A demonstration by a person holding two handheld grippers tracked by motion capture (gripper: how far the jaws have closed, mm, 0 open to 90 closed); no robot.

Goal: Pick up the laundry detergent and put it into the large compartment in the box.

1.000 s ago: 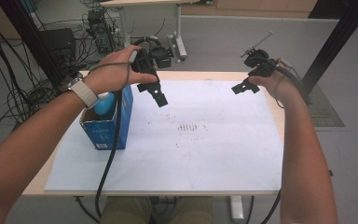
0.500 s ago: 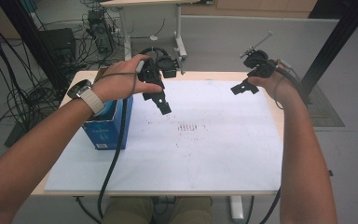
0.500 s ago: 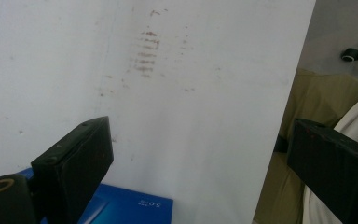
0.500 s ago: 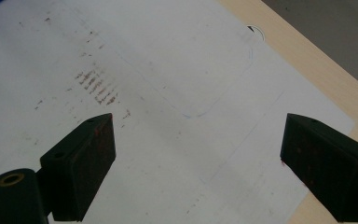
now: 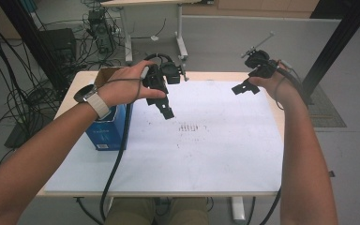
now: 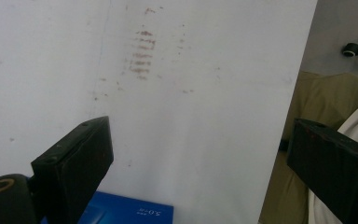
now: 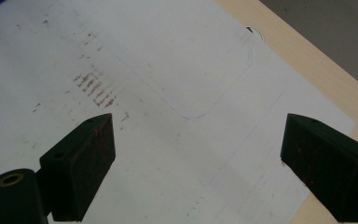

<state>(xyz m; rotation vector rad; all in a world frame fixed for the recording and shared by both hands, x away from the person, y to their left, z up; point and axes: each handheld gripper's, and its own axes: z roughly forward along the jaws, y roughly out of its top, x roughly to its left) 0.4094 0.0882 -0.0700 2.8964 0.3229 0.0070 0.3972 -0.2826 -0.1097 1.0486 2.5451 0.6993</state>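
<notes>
In the high view the left gripper (image 5: 165, 107) hangs above the white sheet (image 5: 215, 145) that covers the surface, just right of the blue box (image 5: 107, 131) standing at the sheet's left edge. The right gripper (image 5: 243, 87) is held over the sheet's far right corner — well apart from the box. Reddish smudges (image 5: 191, 127) mark the sheet's middle.

In the left gripper view the jaws stand wide apart with nothing between them; below them lie the sheet, the smudges (image 6: 142, 56) and a corner of the blue box (image 6: 130, 212).

In the right gripper view the jaws are likewise wide and empty — over the sheet, smudges (image 7: 95, 86) to the left.
</notes>
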